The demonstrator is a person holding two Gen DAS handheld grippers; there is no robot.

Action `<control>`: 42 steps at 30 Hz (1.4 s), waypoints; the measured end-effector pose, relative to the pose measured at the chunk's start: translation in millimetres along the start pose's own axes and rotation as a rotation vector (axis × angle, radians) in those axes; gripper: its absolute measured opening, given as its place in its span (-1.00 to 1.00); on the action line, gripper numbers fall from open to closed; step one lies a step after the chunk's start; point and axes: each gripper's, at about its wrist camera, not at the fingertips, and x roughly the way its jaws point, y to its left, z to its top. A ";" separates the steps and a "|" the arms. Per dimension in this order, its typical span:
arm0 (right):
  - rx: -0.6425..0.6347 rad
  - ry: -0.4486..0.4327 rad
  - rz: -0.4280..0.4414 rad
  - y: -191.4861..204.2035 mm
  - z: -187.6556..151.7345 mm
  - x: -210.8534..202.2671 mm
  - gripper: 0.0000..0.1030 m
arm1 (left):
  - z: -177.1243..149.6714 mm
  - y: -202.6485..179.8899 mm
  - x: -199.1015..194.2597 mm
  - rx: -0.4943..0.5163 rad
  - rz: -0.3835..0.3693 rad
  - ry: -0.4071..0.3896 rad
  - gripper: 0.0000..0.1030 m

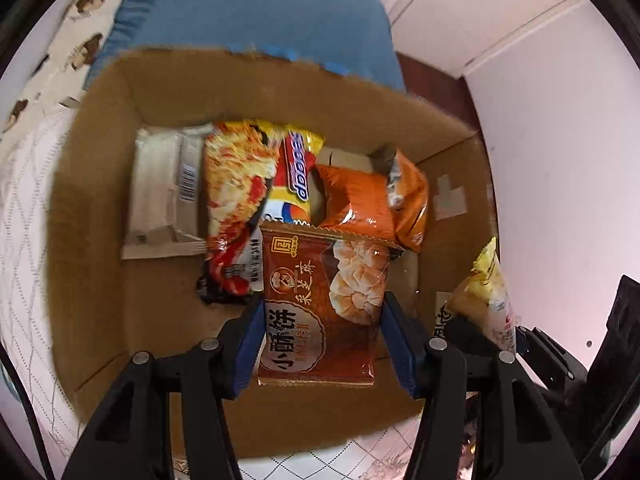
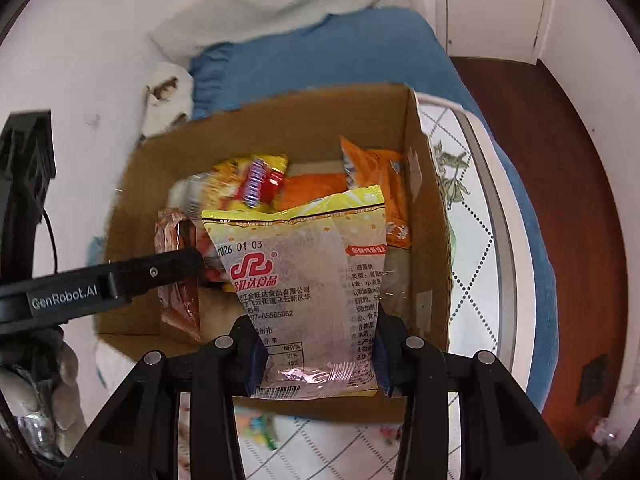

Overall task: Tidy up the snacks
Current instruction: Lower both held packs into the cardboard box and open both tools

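Cardboard box [image 1: 100, 160] on quilted bed [image 1: 24, 200]; both jaws clamp snack packets, brown [image 1: 320, 312] and yellow [image 2: 312, 280].

Cardboard box [image 1: 100, 216] back crowded with snack packets [image 1: 236, 200], front floor bare

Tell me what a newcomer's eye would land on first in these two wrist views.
First, the two packets held over the open cardboard box: the left gripper has its jaws closed on a brown biscuit packet, and the right gripper on a yellow-topped clear packet. Next, the bright snacks already in the box, an orange bag towards its right wall and a red-and-yellow bag near the middle. Behind the box lies a blue pillow.
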 end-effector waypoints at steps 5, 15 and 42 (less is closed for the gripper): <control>-0.019 0.059 -0.045 -0.8 -2.3 28.9 -0.13 | 10.0 5.1 36.0 -0.055 -0.050 0.090 0.04; -0.043 0.134 -0.102 8.3 -1.7 48.8 0.82 | 16.6 9.9 47.2 -0.073 -0.070 0.117 0.76; -0.065 -0.205 -0.156 33.6 -66.9 -68.7 0.83 | -86.3 -4.1 -89.0 0.129 0.253 -0.360 0.77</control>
